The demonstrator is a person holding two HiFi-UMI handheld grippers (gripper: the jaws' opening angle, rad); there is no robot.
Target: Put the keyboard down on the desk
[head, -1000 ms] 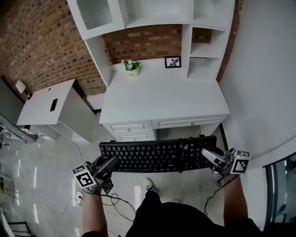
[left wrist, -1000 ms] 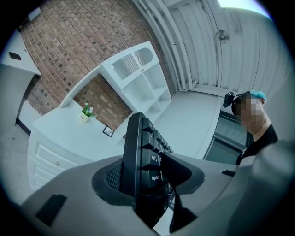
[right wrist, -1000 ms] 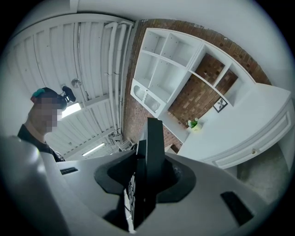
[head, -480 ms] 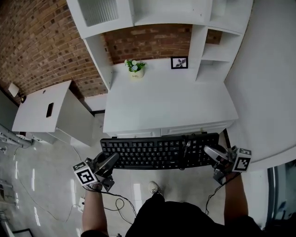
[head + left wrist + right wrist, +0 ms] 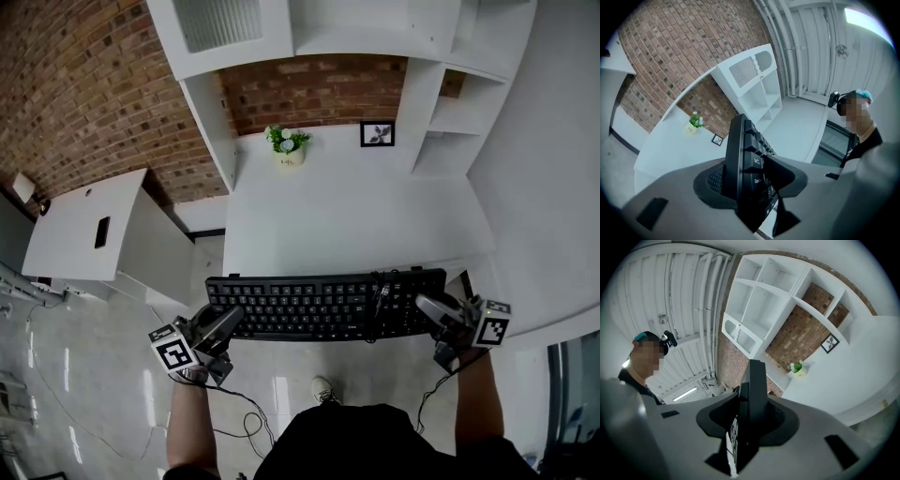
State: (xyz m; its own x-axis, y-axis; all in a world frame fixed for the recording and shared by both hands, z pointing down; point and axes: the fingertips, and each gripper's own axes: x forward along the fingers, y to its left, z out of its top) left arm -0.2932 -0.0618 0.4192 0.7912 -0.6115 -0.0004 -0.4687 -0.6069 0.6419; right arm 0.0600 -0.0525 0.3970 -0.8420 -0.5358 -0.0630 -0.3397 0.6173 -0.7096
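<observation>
Keyboard (image 5: 323,305) is hanging level over the floor (image 5: 94,375), keys facing up, right at the bench's front edge, its far long side running along that edge; whether it is touching the bench (image 5: 356,211) cannot be told. At its left end the left gripper (image 5: 228,322) is clamping it, jaws pressing on top and underside, and the right gripper (image 5: 429,307) is clamping the right end likewise. A black cable (image 5: 378,302) is lying across the keys right of the middle. Farther off, near the bench's back edge, a small potted plant (image 5: 289,144) and a framed picture (image 5: 377,134) are standing apart, below white shelves (image 5: 375,28)
</observation>
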